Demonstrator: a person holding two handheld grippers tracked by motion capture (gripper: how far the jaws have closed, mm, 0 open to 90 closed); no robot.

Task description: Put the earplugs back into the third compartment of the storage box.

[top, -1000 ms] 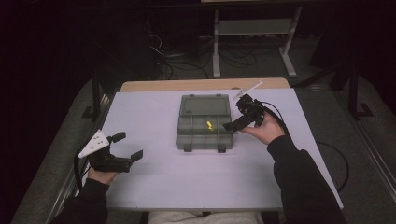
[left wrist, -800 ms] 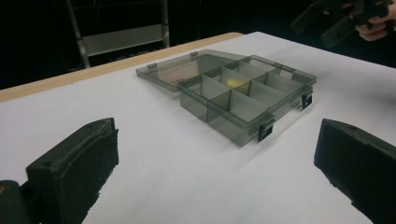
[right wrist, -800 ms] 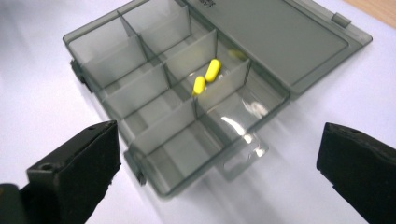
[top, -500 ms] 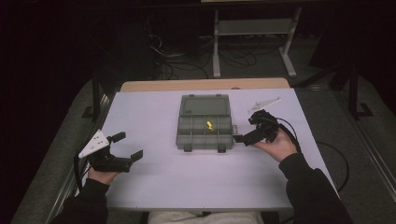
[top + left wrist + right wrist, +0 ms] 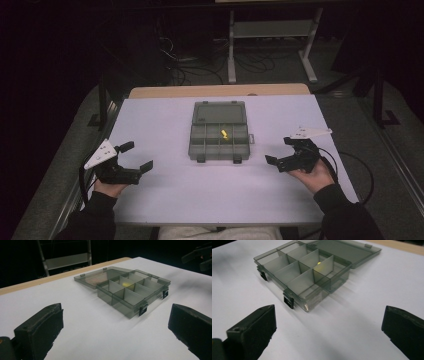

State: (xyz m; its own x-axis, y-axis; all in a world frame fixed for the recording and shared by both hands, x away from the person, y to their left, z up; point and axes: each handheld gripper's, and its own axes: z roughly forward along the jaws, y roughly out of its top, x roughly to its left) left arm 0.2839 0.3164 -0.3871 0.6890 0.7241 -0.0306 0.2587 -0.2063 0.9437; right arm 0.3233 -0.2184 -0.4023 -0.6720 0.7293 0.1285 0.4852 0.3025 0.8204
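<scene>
Smoky grey plastic box (image 5: 219, 134): lies open at the middle of the bench (image 5: 170, 200), lid folded flat on the far side, two black latches on the near edge
Compartments: dividers split the tray into small cells
Yellow piece (image 5: 225, 134): small, lying in a middle cell of the back row
Left hand-held gripper (image 5: 134, 156): near the bench's left edge, well apart from the box, jaws spread wide with nothing between them, pointed toward the box
Right hand-held gripper (image 5: 281, 152): right of the box, near it but not touching, jaws wide apart and empty
Bench: pale surface, wooden strip along its far edge
</scene>
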